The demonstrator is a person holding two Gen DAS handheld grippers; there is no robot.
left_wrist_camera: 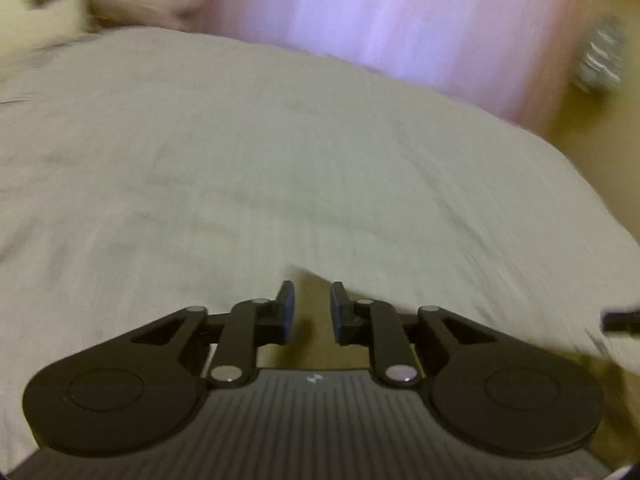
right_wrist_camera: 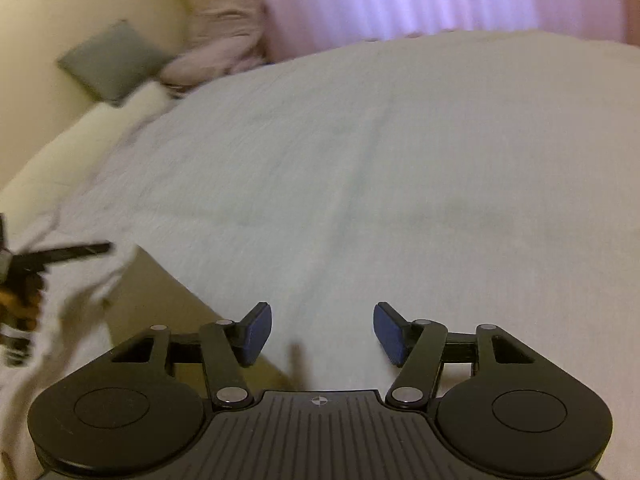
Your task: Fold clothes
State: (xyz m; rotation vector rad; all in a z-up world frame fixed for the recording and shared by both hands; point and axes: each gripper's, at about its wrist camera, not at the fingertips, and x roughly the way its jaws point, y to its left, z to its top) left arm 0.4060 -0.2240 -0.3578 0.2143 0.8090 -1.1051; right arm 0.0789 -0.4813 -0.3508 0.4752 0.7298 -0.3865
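On the bed (right_wrist_camera: 400,160) a pale cloth (left_wrist_camera: 240,168) lies spread almost flat, filling most of both wrist views; it shows only faint creases and no clear fold. Whether this cloth is a garment or a bed cover cannot be told from the blurred pictures. Its near edge ends just ahead of the hand-held grippers, where a tan surface (right_wrist_camera: 160,304) shows below it. Behind the bed hangs a pink curtain (left_wrist_camera: 400,20), lit from behind. At the far left of the right wrist view a cream headboard (right_wrist_camera: 60,20) rises, with a grey cushion (right_wrist_camera: 108,62) leaning against it and a pinkish pillow (right_wrist_camera: 216,56) beside that. The right hand-held gripper (right_wrist_camera: 322,332) points down over the near edge of the cloth, its blue pads (right_wrist_camera: 256,332) standing wide apart with nothing between them; the cloth lies underneath, not pinched. The left hand-held gripper (left_wrist_camera: 312,312) stands at the cloth's near edge with only a narrow gap between its pads (left_wrist_camera: 286,308); the gap shows the tan surface and no fabric is gripped. In the right wrist view it appears as a dark blurred shape at the left edge, over a rumpled part of the cloth.
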